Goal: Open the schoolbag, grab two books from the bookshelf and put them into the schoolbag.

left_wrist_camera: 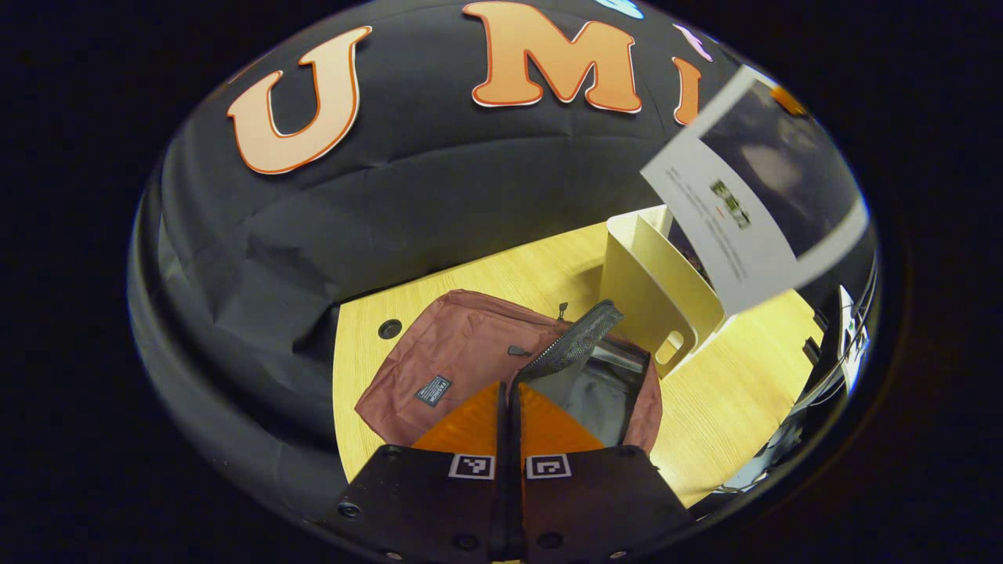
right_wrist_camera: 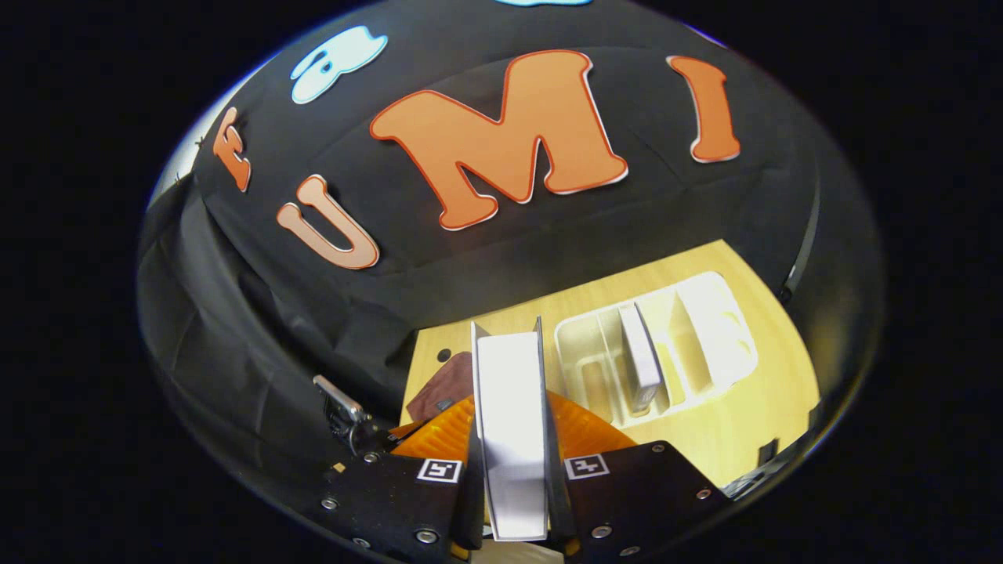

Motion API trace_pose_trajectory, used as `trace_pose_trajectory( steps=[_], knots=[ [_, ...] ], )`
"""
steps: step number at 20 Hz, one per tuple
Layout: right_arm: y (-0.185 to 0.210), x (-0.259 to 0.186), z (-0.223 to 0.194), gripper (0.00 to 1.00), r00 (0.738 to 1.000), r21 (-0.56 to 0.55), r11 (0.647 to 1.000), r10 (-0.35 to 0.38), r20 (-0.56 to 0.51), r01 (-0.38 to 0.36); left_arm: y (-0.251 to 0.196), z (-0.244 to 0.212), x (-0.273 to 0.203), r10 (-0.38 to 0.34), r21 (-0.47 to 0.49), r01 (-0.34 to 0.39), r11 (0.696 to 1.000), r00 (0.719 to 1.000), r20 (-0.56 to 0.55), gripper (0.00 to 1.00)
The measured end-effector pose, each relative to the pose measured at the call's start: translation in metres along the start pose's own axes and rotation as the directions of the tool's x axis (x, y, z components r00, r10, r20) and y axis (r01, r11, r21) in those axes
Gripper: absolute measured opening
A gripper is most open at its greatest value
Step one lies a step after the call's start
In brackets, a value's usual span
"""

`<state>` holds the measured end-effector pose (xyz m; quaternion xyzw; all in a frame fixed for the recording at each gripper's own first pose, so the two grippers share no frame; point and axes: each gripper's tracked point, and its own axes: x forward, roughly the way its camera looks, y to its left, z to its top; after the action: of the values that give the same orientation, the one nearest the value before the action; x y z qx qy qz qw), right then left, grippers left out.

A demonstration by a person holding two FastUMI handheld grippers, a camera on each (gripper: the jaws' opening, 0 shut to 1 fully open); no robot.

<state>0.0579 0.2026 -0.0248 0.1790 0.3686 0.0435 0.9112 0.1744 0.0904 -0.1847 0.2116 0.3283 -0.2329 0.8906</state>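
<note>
Left gripper (left_wrist_camera: 508, 407) and right gripper (right_wrist_camera: 509, 439): black bodies, silver screws, square black-and-white marker tags beside each finger base.

Light: dim booth, wooden table (left_wrist_camera: 729, 392) brightly lit.
Blur: raised book (left_wrist_camera: 752, 196) at 2 o'clock smeared.
Edges: strong fisheye bending.

Dark red schoolbag (left_wrist_camera: 462, 352) lies flat on my table, zipper open, flap lifted. White book (right_wrist_camera: 511, 423) upright, squeezed between my right fingers (right_wrist_camera: 470, 470). Another book (right_wrist_camera: 639, 356) stands in pale bookshelf (right_wrist_camera: 705, 329) beside bag.
</note>
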Motion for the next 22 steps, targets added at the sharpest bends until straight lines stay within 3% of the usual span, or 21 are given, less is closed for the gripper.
trace_pose_trajectory(
  steps=[3,7,10,14,18,22],
  knots=[
    [-0.002,0.016,-0.053,0.33,0.993,0.183,0.976,0.119,0.02,-0.121,-0.002,0.007,-0.005,0.005,0.016,-0.006,1.0,1.0,0.013,0.01],
    [-0.021,0.052,-0.108,0.33,0.984,0.364,0.914,0.167,0.066,-0.179,-0.01,0.016,-0.013,-0.001,0.057,-0.002,0.998,0.999,0.041,0.01],
    [-0.035,0.081,-0.129,0.33,0.978,0.468,0.86,0.164,0.129,-0.205,-0.014,0.018,-0.015,0.0,0.07,-0.003,0.998,0.999,0.042,0.01],
    [-0.046,0.13,-0.163,0.33,0.983,0.554,0.812,0.132,0.128,-0.182,-0.019,0.024,-0.021,0.003,0.1,-0.008,0.995,0.999,0.053,0.01],
    [-0.033,0.178,-0.177,0.33,0.984,0.591,0.787,0.129,0.124,-0.178,-0.031,0.031,-0.025,-0.015,0.123,0.009,0.992,0.998,0.055,0.01],
    [-0.005,0.22,-0.186,0.33,0.987,0.564,0.811,0.108,0.118,-0.156,-0.04,0.037,-0.032,-0.031,0.172,0.018,0.985,0.997,0.076,0.01]
  ],
)
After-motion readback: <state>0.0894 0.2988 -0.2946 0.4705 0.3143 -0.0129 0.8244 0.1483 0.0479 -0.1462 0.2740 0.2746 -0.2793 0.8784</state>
